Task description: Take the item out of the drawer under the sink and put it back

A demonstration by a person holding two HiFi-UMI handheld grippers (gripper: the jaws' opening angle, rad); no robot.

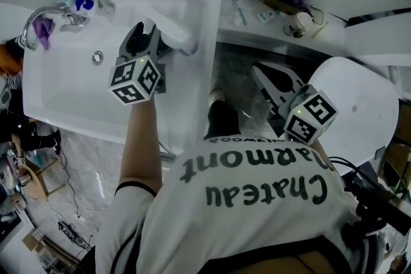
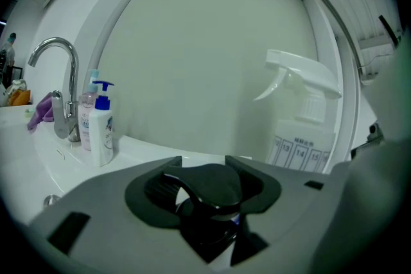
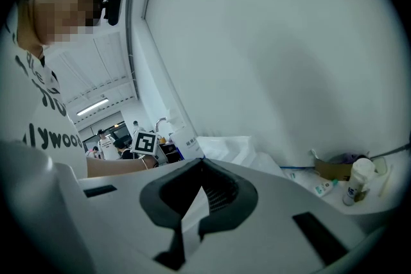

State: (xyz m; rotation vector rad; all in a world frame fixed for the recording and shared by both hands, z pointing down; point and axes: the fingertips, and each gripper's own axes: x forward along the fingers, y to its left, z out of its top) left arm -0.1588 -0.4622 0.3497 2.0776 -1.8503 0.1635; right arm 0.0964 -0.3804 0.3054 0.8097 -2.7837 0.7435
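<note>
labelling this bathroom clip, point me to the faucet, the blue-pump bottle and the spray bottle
faucet [image 2: 72,93], left gripper view, on its upright neck
blue-pump bottle [image 2: 101,133], left gripper view, on its white body
spray bottle [image 2: 307,138], left gripper view, on its pale body

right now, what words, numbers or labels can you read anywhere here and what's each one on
"Chateau Marmont": on the shirt, upside down in the head view.
"lywoo": same shirt, right gripper view, cut off at both ends.
"13 14 15": spray bottle label; the print above them is too small.
Pump bottle label: too blurred to read.
</note>
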